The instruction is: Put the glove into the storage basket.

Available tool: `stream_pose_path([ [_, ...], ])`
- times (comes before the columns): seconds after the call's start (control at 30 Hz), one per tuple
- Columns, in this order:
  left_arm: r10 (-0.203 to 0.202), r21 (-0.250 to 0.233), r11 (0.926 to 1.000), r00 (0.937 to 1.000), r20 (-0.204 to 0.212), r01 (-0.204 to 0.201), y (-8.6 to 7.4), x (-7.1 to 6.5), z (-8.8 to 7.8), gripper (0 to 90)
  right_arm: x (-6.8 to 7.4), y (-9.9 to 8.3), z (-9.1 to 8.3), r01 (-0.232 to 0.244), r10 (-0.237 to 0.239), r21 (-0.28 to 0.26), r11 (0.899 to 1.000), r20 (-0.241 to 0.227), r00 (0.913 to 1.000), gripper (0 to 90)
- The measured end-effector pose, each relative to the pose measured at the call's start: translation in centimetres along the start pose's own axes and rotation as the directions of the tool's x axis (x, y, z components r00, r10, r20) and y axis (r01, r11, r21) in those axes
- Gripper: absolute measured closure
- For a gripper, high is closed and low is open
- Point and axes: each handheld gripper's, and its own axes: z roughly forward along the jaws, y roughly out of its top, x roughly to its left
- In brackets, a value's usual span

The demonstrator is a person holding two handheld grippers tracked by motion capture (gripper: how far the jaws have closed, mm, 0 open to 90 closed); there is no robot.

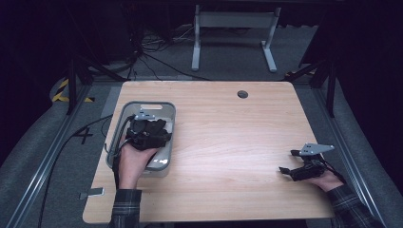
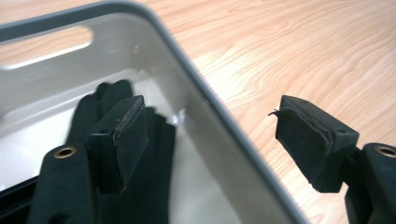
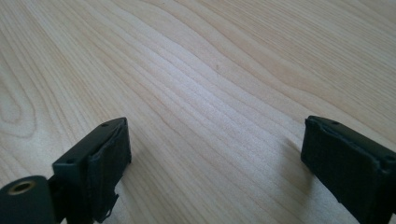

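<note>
Your left tool [image 1: 148, 124] hung released over the grey plastic bin [image 1: 122, 114] at the tabletop's [image 1: 228, 142] left edge, black fabric glove [image 2: 154, 154] lying directly beneath, nothing gripped. Right tool [image 1: 287, 161] sat open, well away.

Bench [image 3: 224, 70]: pale wood grain, smooth, satin sheen. Bin [image 2: 205, 88]: grey plastic, glossy inside, darker matt rim. Glove [image 2: 154, 154] in it: black matt cloth. Left gripper [image 2: 212, 147] pads: black, rough, frayed edges.
</note>
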Motion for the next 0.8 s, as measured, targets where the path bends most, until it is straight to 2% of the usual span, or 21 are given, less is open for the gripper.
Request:
stream_pose_path([
  [0.17,0.030,-0.018,0.9994,0.9992,0.025,-0.030,0.5,-1.8,0.6,25.3,0.0,0.0,0.0,0.000,0.000,0.000,1.000,0.000,1.0000,9.0],
  [0.2,0.036,-0.025,0.9991,0.9987,0.036,-0.035,0.6,-2.6,0.9,25.2,0.0,0.0,0.0,0.000,0.000,0.000,1.000,0.000,1.0000,9.0],
  [0.27,0.041,-0.027,0.9989,0.9984,0.040,-0.039,0.7,-3.0,1.1,25.1,0.0,0.0,0.0,0.000,0.000,0.000,1.000,0.000,1.0000,9.1],
  [0.4,0.067,-0.038,0.9972,0.9952,0.071,-0.065,0.9,-4.7,2.1,24.9,0.0,0.0,0.0,0.000,0.000,0.000,1.000,0.000,1.0000,9.0],
  [0.47,0.078,-0.038,0.9964,0.9946,0.069,-0.076,0.9,-5.1,2.3,22.6,0.0,0.0,0.0,0.000,0.000,0.000,1.000,0.000,1.0000,9.0],
  [0.53,0.086,-0.035,0.9959,0.9939,0.070,-0.083,1.0,-6.0,2.8,21.1,0.0,0.0,0.0,0.000,0.000,0.000,1.000,0.000,1.0000,9.0],
  [0.67,0.117,-0.034,0.9928,0.9895,0.084,-0.114,1.1,-7.5,3.7,19.1,0.0,0.0,0.0,0.000,0.000,0.000,1.000,0.000,1.0000,9.0],
  [0.7,0.132,-0.029,0.9912,0.9870,0.092,-0.129,1.1,-8.4,4.3,18.3,0.0,0.0,0.0,0.000,0.000,0.000,1.000,0.000,1.0000,9.0],
  [0.73,0.132,-0.029,0.9912,0.9870,0.092,-0.129,1.1,-8.4,4.3,17.3,0.0,0.0,0.0,0.000,0.000,0.000,1.000,0.000,1.0000,9.0],
  [0.77,0.148,-0.022,0.9890,0.9841,0.099,-0.146,1.1,-9.2,4.9,17.0,0.0,0.0,0.0,0.000,0.000,0.000,1.000,0.000,1.0000,9.0],
  [0.8,0.148,-0.022,0.9890,0.9841,0.099,-0.146,1.1,-9.2,4.9,16.5,0.0,0.0,0.0,0.000,0.000,0.000,1.000,0.000,1.0000,9.0],
])
